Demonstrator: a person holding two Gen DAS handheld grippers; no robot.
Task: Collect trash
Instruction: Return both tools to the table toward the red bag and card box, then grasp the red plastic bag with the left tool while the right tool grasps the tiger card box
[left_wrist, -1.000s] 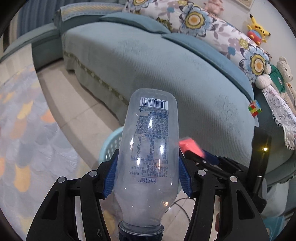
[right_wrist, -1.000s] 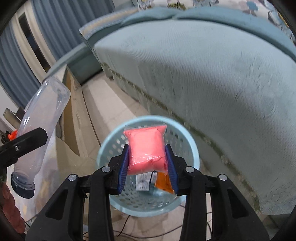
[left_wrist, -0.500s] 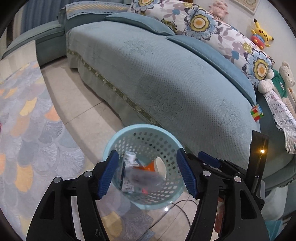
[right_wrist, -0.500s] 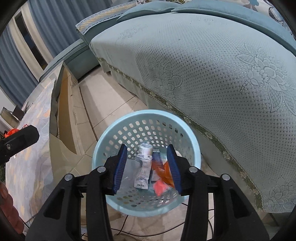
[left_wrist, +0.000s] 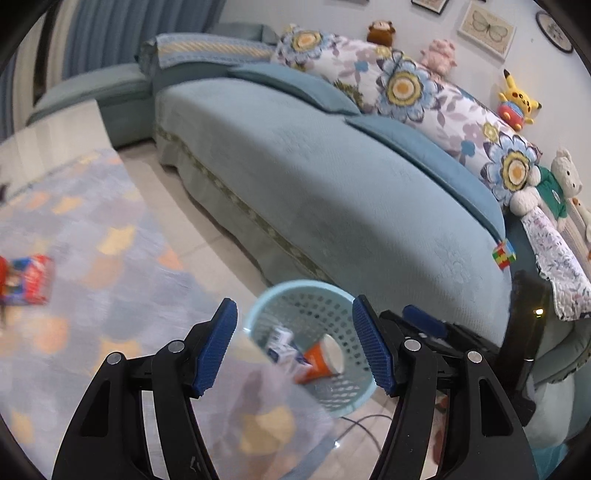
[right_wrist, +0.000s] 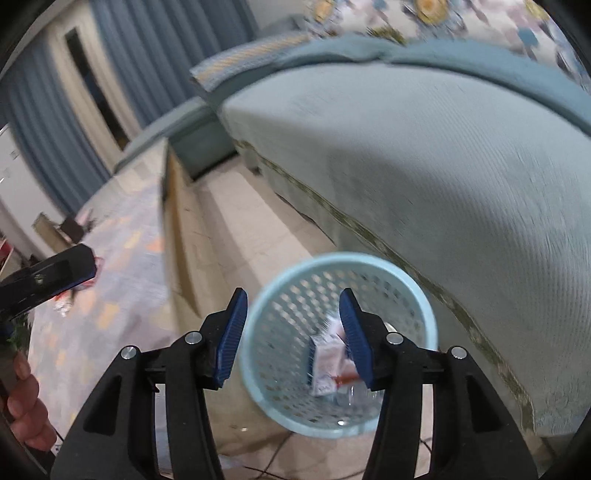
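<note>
Your left gripper (left_wrist: 293, 347) stands spread and empty; your right gripper (right_wrist: 291, 332) is opening, nothing between, the trash basket (right_wrist: 258, 384) just beyond both.

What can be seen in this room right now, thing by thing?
waste basket: one, pale blue, perforated, on the floor by the sofa
trash in the basket: several pieces, white and orange, at the bottom
snack packet: one, red and blue, on the patterned table top
sofa: one, teal, behind the basket
floral cushions: a row, white with blue and yellow flowers, along the sofa back
plush toys: several, on the sofa back and at its end
puzzle cube: one, multicoloured, on the sofa edge
curtains: blue, far wall
left tool: black, blue pads, open, empty
right tool: same, jaws opening, empty
person's hand: one, lower left corner of the right view
</note>
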